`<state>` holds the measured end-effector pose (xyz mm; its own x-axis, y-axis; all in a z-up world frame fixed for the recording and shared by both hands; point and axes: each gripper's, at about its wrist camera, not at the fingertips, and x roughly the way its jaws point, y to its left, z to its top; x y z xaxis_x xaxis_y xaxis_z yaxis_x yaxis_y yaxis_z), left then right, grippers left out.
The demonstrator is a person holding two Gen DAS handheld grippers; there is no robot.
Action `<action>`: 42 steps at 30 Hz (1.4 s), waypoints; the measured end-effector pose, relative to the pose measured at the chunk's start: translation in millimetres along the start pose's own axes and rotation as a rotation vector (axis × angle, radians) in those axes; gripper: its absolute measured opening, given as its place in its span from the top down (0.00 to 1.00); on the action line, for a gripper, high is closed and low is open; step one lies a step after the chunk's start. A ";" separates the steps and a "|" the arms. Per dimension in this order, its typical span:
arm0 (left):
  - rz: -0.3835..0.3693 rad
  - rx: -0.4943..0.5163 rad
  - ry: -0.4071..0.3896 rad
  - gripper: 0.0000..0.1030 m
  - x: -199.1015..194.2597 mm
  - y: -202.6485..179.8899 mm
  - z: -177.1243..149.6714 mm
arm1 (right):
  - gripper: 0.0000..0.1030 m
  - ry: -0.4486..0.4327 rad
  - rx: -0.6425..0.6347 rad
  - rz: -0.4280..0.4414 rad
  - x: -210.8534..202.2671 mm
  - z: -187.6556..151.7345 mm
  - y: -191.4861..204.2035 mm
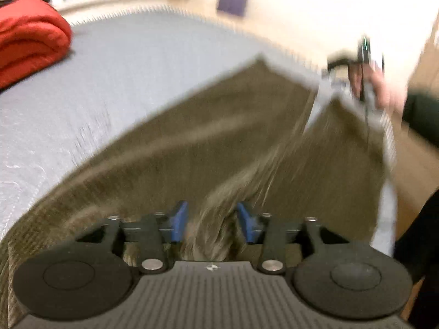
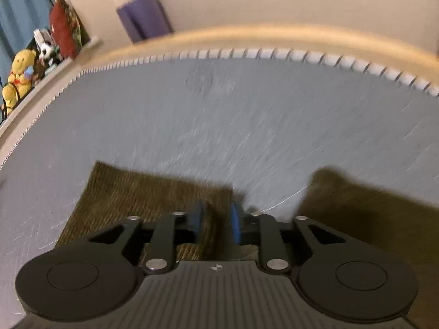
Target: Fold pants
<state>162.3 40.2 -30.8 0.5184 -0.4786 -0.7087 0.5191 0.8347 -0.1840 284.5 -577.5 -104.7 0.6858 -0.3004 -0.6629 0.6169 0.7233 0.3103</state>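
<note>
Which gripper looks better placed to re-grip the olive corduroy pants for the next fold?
Probably left: a raised bunch of the olive corduroy pants stands inside the open left gripper, ready to pinch. The right gripper sits open at the thin leg ends.

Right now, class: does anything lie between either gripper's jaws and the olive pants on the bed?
Nothing visible does. The left gripper has a bunched ridge of the pants rising between its parted jaws. The right gripper likewise straddles pants fabric, with only the bare bed cover beyond.
</note>
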 end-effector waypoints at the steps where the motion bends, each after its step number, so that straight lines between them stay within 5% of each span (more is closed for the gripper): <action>1: -0.011 -0.023 -0.030 0.52 -11.4 2.9 1.4 | 0.58 -0.032 -0.015 0.011 -17.3 3.2 -0.9; 6: 0.060 -0.043 -0.073 0.55 -49.7 4.6 -11.0 | 0.55 -0.150 -0.095 0.164 -109.0 10.0 8.8; 11: 0.164 -0.095 -0.151 0.60 -102.0 -4.5 -29.9 | 0.52 -0.237 -0.272 0.391 -211.0 -22.4 28.8; 18: 0.337 -0.245 -0.171 0.64 -182.8 -17.9 -61.8 | 0.49 -0.233 -0.624 0.744 -322.6 -112.4 74.5; 23: 0.473 -0.322 -0.146 0.64 -211.8 -4.8 -107.0 | 0.49 -0.171 -0.964 0.972 -371.9 -212.8 104.7; 26: 0.492 -0.540 -0.143 0.64 -210.2 28.1 -154.1 | 0.50 -0.128 -1.166 1.038 -394.7 -281.3 106.5; 28: 0.540 -0.706 0.008 0.66 -195.3 51.9 -175.0 | 0.51 -0.071 -1.297 1.070 -398.0 -320.3 114.4; 29: 0.553 -0.719 0.003 0.65 -192.2 55.6 -178.4 | 0.51 -0.062 -1.353 1.084 -404.6 -338.5 111.9; 33: 0.556 -0.779 0.022 0.24 -182.9 71.4 -180.9 | 0.51 -0.013 -1.517 1.135 -410.2 -389.7 104.6; 37: 0.484 -0.904 0.019 0.16 -174.7 91.5 -183.0 | 0.47 0.033 -1.599 1.173 -414.8 -419.8 101.8; 42: 0.494 -0.875 0.119 0.16 -143.9 103.5 -182.8 | 0.42 0.046 -1.709 1.177 -402.9 -448.7 105.1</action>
<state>17.2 245.2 -72.5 0.4447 -0.0348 -0.8950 -0.4408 0.8613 -0.2525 -100.3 -101.5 -110.8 0.3726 0.6254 -0.6856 -0.9279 0.2444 -0.2814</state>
